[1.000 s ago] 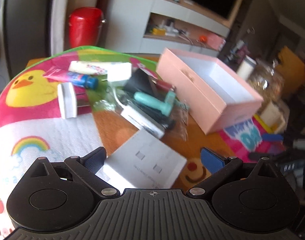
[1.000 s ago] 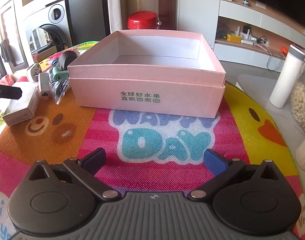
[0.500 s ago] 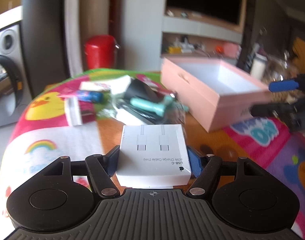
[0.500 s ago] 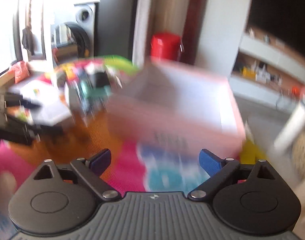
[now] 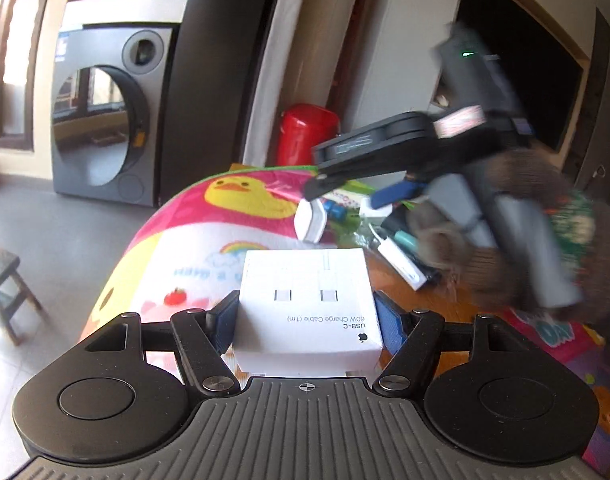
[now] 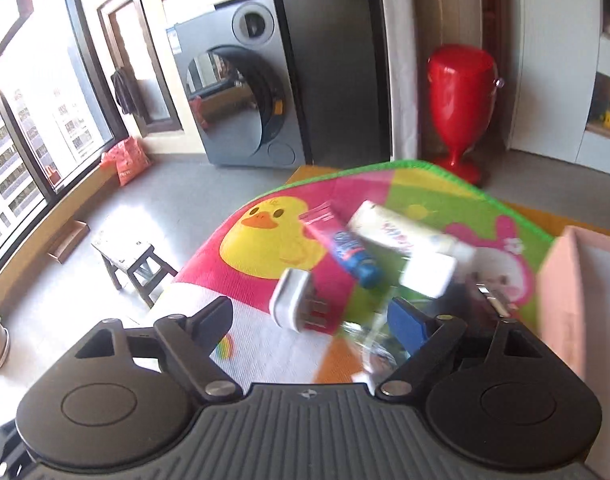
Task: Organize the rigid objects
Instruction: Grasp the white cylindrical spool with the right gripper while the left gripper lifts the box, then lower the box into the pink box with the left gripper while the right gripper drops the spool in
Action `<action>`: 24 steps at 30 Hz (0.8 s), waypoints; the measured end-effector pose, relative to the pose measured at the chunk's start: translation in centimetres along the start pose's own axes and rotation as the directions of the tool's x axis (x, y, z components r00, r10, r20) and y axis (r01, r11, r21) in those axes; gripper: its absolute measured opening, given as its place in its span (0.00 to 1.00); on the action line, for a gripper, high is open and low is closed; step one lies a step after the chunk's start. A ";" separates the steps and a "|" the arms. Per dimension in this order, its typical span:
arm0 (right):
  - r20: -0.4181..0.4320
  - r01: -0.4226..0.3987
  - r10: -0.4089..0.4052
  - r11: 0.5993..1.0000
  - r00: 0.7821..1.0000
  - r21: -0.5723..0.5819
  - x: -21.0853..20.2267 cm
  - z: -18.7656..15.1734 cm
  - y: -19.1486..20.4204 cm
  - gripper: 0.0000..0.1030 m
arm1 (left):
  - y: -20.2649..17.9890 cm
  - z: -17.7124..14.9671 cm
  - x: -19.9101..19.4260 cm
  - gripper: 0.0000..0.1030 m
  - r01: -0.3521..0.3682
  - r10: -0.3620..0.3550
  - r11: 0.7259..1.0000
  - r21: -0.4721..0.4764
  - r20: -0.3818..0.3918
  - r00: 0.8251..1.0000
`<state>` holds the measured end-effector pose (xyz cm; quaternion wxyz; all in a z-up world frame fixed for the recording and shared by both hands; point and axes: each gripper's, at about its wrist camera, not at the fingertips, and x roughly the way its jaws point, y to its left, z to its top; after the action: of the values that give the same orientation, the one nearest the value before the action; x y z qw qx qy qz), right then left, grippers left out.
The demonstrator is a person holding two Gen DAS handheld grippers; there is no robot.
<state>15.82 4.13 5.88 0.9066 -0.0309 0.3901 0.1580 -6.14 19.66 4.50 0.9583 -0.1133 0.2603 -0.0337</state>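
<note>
My left gripper [image 5: 307,316] is shut on a white USB-C cable box [image 5: 307,304] and holds it above the colourful mat [image 5: 193,248]. My right gripper [image 6: 309,316] is open and empty, hovering over the pile of small items. A white charger plug [image 6: 293,304] lies just ahead between its fingers, with a pink-and-blue tube [image 6: 345,248], a white tube [image 6: 401,232] and a white block [image 6: 429,276] behind. The pink box [image 6: 577,304] is at the right edge. The right gripper also shows in the left wrist view [image 5: 345,192], over the same pile.
A red vase-shaped bin [image 6: 461,100] and a grey washing machine [image 6: 241,88] stand on the floor beyond the table. A small dark stool [image 6: 133,260] stands to the left below the table edge [image 6: 345,172].
My left gripper closed on the white cable box, lifted it and swung left. My right gripper swept left from the pink box to the pile of small items.
</note>
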 end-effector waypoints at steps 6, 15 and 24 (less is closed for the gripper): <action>-0.093 0.056 -0.057 0.998 0.994 -0.013 5.3 -0.7 0.5 0.38 | -0.1 -1.3 0.2 0.72 0.022 -0.024 0.999 -0.036 -0.041 0.999; -0.027 -0.028 0.028 0.999 0.999 -0.018 -10.5 -8.8 -3.9 0.36 | -5.7 -1.9 -0.9 0.72 0.160 -0.147 0.981 0.114 -0.114 0.983; 0.116 0.266 -0.284 0.953 0.952 0.145 -22.9 -20.7 -14.4 0.36 | -16.3 3.0 0.1 0.72 0.366 -0.358 0.893 0.263 -0.076 0.930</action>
<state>-8.93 -19.24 6.94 0.9443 -0.0161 0.3287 0.0065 -4.63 4.46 10.79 0.9381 -0.0262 0.2399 -0.2484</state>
